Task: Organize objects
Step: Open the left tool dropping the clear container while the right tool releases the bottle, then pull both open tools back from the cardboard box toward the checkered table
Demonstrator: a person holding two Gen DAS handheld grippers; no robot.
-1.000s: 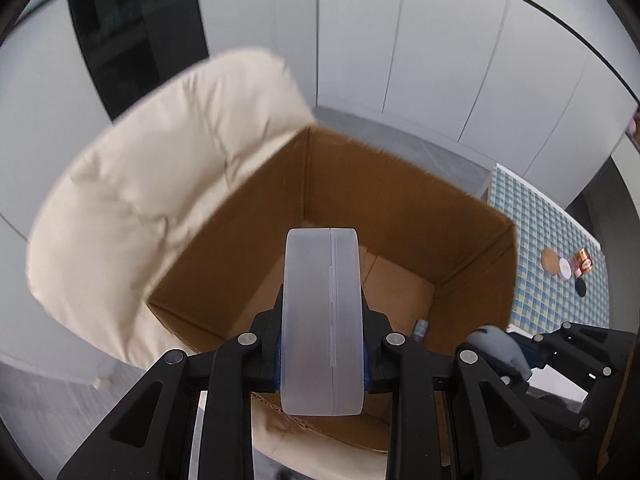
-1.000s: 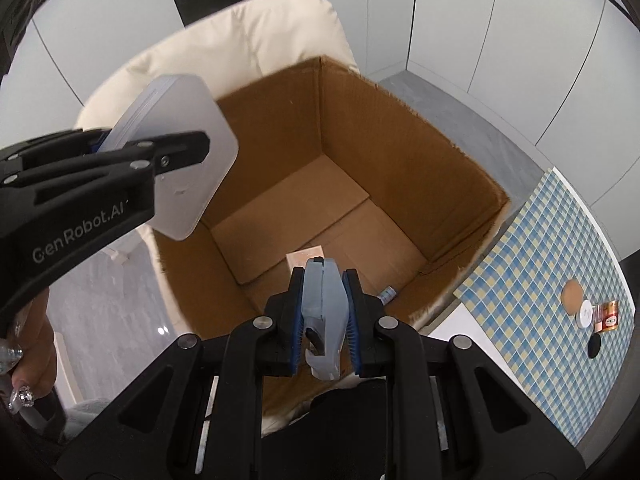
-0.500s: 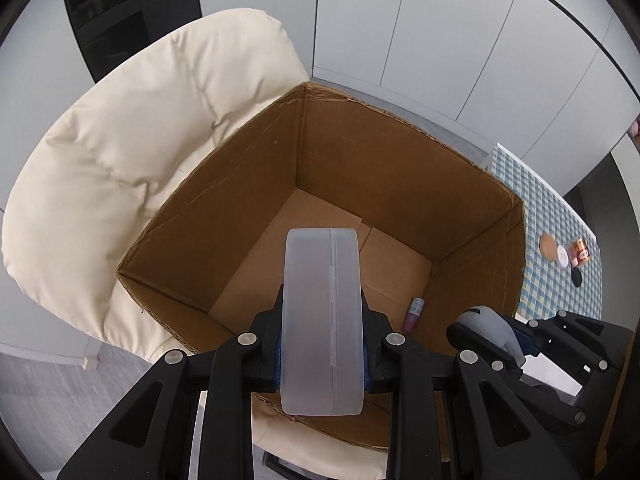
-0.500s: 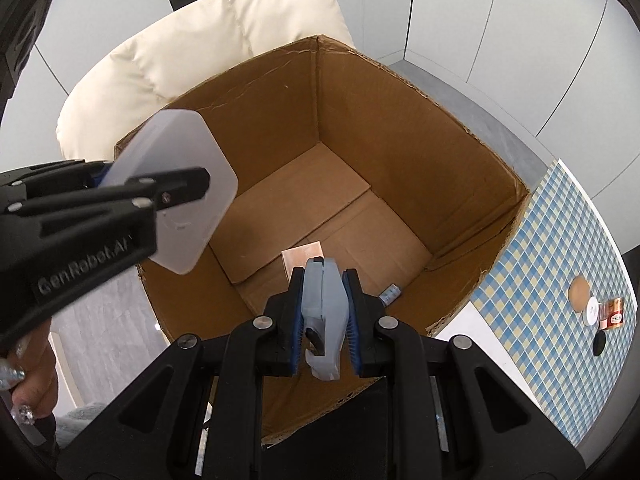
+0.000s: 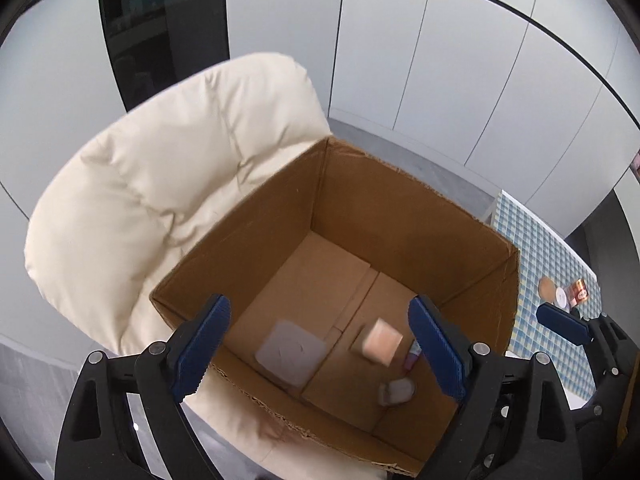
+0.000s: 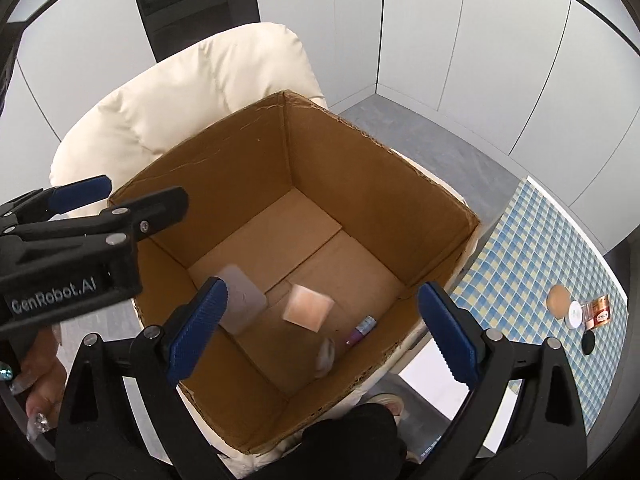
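Open cardboard box [image 6: 360, 184] on cream chair, frosted case [image 6: 244, 306], peach box [image 6: 308, 306], tube [image 6: 362, 328] inside

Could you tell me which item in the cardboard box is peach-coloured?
The small square box, mid-floor; the flat case is frosted white, the tube purple.

Open-topped cardboard box [image 5: 280, 216], high walls

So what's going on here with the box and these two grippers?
A person is sorting small items into a cardboard box that sits on a cream cushioned chair. Both the left gripper and the right gripper hang above the box with jaws opening and nothing between them. On the box floor lie a frosted white case, a peach-coloured square box, a small grey item and a small purple tube. A few more items wait on the checkered table.
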